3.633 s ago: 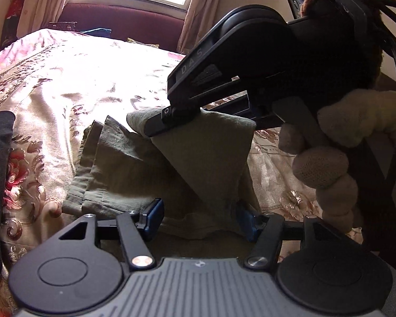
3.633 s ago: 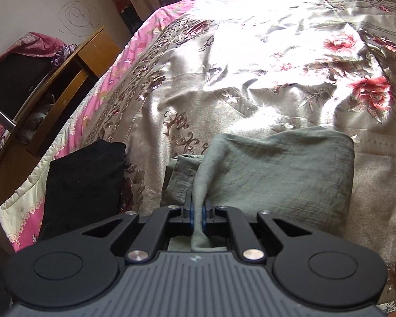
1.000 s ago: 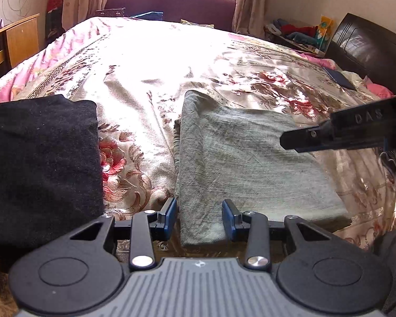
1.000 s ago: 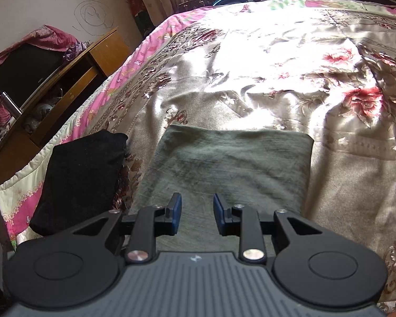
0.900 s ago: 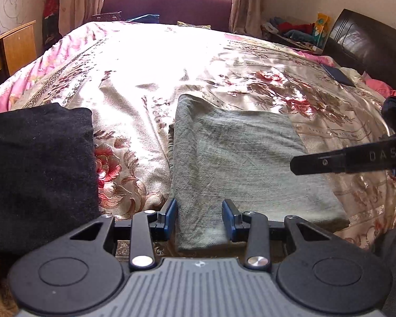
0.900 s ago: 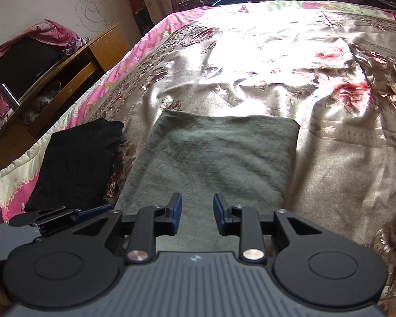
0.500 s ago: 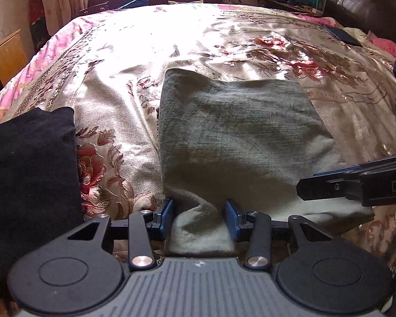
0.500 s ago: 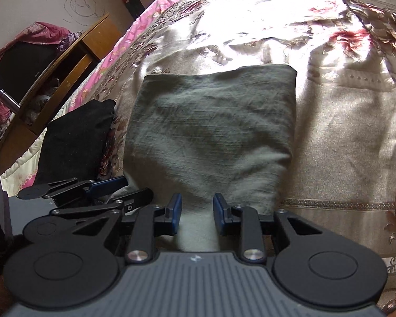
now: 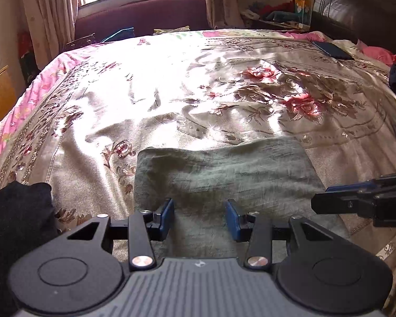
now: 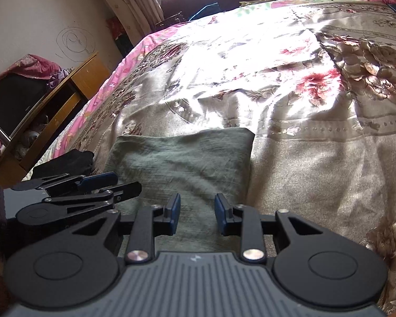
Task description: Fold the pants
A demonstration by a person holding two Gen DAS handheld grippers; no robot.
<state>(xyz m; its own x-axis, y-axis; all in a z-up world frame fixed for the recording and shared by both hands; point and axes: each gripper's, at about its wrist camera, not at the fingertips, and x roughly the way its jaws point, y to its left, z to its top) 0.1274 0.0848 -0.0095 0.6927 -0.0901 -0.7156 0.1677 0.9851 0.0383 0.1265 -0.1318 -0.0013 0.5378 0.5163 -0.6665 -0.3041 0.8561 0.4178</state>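
Now left gripper (image 9: 200,219), right gripper (image 10: 196,218) parted over folded pants (image 9: 224,174).

Showing grey-green on the folded pants (image 9: 224,174); gleaming champagne gold with red and pink flowers and a pink border on the bedspread (image 9: 171,84); lying black at near left, a folded garment (image 9: 15,211); wearing blue pads on black, the left gripper (image 9: 200,218) and right gripper (image 10: 197,216).

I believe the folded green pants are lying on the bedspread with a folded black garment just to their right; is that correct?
Not quite: the black garment lies to the left of the folded green pants, not the right. The right wrist view shows it, and the left wrist view agrees. The pants do lie on the bedspread.
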